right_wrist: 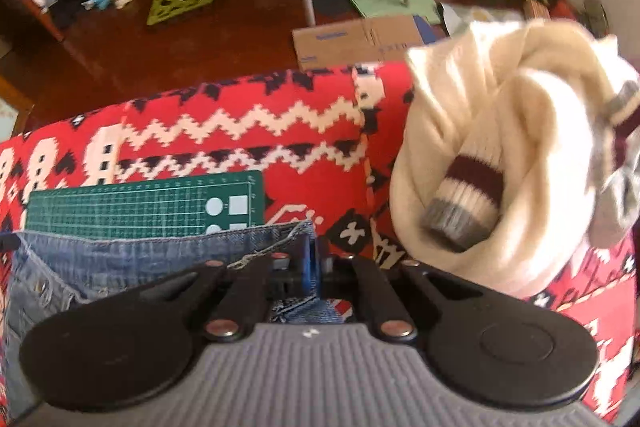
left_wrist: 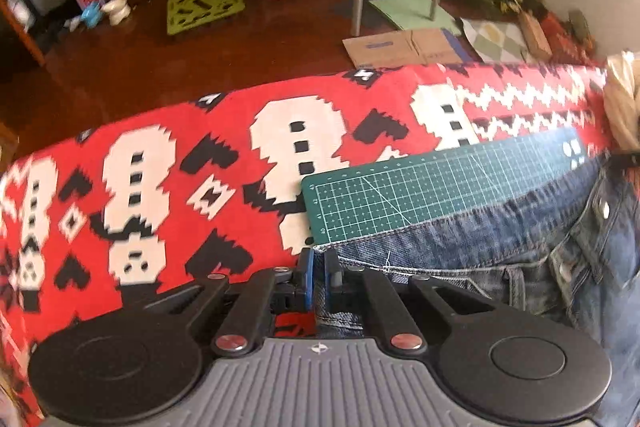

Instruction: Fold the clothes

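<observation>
Both grippers pinch the jeans [left_wrist: 500, 259] at the far hem: left gripper [left_wrist: 319, 277] fingers clamped on the left corner, right gripper [right_wrist: 315, 269] fingers clamped on the right corner. Jeans lie on the red patterned cloth [left_wrist: 160, 155] over the worktop, overlapping the green cutting mat [left_wrist: 420, 187]. Cream sweater [right_wrist: 500, 147] bunched to the right.

2 close downward wrist views — shared cutting mat [left_wrist: 440, 187].

The blue denim jeans [left_wrist: 500, 247] lay on the green gridded cutting mat [left_wrist: 420, 191], over the red patterned woven blanket [left_wrist: 160, 155]; the cream knitted sweater [right_wrist: 500, 155] lay right.
</observation>
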The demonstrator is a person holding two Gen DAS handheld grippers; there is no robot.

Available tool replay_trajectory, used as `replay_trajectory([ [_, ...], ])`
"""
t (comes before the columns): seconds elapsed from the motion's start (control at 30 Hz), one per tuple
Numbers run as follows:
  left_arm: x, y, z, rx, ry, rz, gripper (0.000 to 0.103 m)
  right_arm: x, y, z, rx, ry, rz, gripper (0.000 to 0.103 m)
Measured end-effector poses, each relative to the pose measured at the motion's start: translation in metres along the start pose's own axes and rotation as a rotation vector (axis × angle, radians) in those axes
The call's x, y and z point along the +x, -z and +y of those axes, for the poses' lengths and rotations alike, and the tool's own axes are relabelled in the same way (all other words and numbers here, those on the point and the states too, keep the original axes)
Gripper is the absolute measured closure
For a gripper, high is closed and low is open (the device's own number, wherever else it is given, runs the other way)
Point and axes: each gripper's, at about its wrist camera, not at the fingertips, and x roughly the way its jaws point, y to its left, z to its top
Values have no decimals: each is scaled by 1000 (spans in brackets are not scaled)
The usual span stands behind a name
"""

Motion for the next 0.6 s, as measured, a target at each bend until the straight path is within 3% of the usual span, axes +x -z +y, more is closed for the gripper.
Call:
replay_trajectory([
  [0.07,-3,1,5,-24,-14,-16,79,7,0,1,-18,5,4,99],
  [0.1,-5,2,8,-38,-22,-24,77,8,1,2,-28,10,2,98],
  [0.23,-19,4,14,-59,-50,-59,77,-5,3,-4,-30,28,-62,82],
  [0.4,-50,12,4,-51,-26,-118,77,-31,11,-7,-50,3,-108,82],
  [0.6,-71,40,-32,-63,47,-99,76,-53,49,5,-68,-43,-91,79],
])
